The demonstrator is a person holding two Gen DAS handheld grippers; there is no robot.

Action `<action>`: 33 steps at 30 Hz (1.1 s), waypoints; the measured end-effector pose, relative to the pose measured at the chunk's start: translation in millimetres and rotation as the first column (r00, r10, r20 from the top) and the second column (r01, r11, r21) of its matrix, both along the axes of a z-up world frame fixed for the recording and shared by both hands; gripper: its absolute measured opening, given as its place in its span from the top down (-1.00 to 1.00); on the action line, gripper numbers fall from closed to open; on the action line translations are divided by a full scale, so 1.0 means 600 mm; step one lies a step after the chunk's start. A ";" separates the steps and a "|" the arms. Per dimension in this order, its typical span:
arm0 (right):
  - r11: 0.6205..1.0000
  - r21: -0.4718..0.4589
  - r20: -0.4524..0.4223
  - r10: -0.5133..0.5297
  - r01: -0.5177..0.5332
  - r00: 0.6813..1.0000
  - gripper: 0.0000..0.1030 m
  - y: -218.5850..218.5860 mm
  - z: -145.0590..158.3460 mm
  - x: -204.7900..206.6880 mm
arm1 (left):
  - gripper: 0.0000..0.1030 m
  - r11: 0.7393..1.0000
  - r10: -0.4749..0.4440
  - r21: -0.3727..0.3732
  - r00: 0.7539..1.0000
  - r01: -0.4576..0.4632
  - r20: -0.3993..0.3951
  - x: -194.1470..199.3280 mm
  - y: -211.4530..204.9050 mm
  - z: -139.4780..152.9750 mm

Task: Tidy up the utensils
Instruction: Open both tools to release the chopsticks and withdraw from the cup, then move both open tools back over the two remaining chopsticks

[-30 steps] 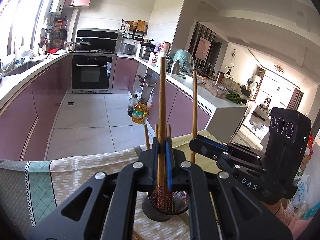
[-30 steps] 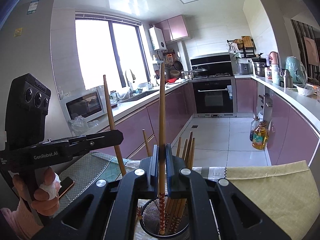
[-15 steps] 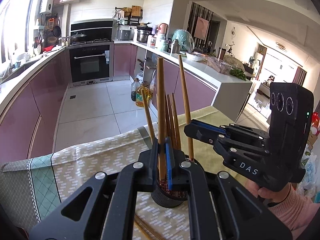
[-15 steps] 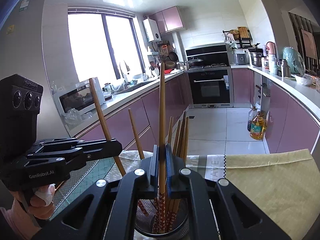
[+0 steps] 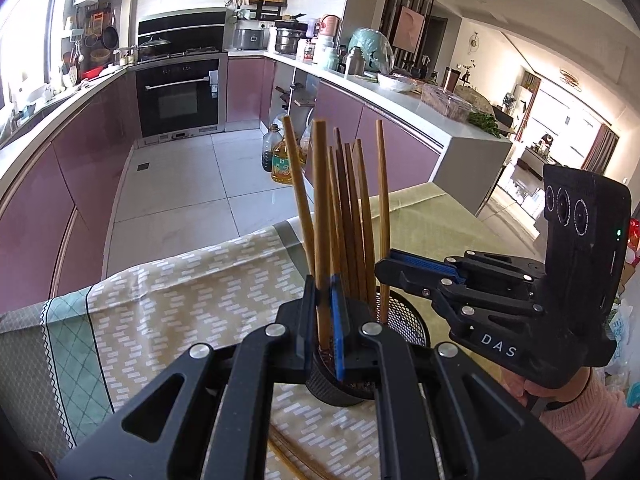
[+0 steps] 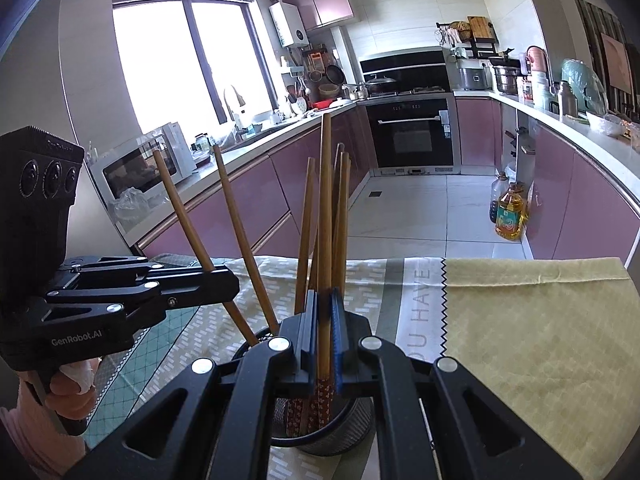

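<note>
A black mesh holder [image 5: 408, 318] [image 6: 360, 416] stands on the cloth-covered table with several wooden chopsticks upright in it. My left gripper [image 5: 322, 292] is shut on one chopstick [image 5: 320, 200], whose lower end reaches down into the holder. In the right wrist view the left gripper [image 6: 230, 284] comes in from the left with its slanted chopstick [image 6: 180, 208]. My right gripper [image 6: 324, 304] is shut on another chopstick [image 6: 325, 220], its patterned end inside the holder. From the left wrist view the right gripper [image 5: 384, 270] sits just right of the bundle, over the holder's rim.
The patterned tablecloth [image 5: 180, 300] and a yellow-green cloth [image 6: 520, 340] cover the table, whose far edge drops to the kitchen floor. More chopsticks [image 5: 296, 460] lie loose on the cloth near me. Oil bottles [image 6: 508, 212] stand on the floor by the purple cabinets.
Both grippers have come down with their chopsticks, whose lower ends now sit deeper in the holder. Both views tilt further down, showing more of the table.
</note>
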State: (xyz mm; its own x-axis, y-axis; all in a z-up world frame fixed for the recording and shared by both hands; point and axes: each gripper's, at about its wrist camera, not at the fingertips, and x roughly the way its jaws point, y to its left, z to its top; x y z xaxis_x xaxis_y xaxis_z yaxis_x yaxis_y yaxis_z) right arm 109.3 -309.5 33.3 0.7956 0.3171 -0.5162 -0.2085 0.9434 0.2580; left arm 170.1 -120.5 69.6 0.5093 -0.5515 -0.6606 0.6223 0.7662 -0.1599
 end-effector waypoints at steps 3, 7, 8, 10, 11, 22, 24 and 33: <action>1.000 0.006 -0.023 -0.008 0.008 1.000 0.88 -0.003 -0.009 0.005 | 0.76 1.000 0.015 -0.009 1.000 -0.015 -0.005 0.006 -0.002 -0.005; 1.000 0.018 -0.035 -0.019 0.020 0.999 0.82 -0.010 -0.016 0.006 | 0.66 0.999 0.031 -0.006 0.999 -0.031 0.010 0.002 0.002 -0.013; 1.000 0.022 -0.036 -0.020 0.021 0.999 0.78 -0.012 -0.016 0.005 | 0.62 0.999 0.036 -0.007 0.999 -0.036 0.010 0.001 0.003 -0.014; 0.999 0.024 -0.032 -0.021 0.021 0.999 0.71 -0.013 -0.015 0.002 | 0.58 0.999 0.047 -0.011 0.999 -0.047 0.015 -0.003 0.009 -0.016; 0.999 0.024 -0.028 -0.024 0.024 0.999 0.68 -0.014 -0.015 -0.001 | 0.58 0.998 0.055 -0.014 0.998 -0.055 0.019 -0.006 0.013 -0.016; 1.000 0.009 0.043 -0.012 0.012 0.999 0.24 -0.007 0.007 -0.060 | 0.17 0.985 0.173 -0.017 0.981 -0.172 0.093 -0.065 0.082 -0.026; 1.000 0.006 0.060 0.003 -0.004 0.998 0.18 -0.002 0.011 -0.078 | 0.08 0.980 0.198 -0.009 0.974 -0.198 0.107 -0.078 0.101 -0.033; 0.984 -0.057 -0.009 0.167 -0.167 0.986 -0.01 0.069 -0.029 -0.132 | 0.02 0.962 0.266 0.052 0.963 -0.267 0.031 -0.125 0.178 -0.111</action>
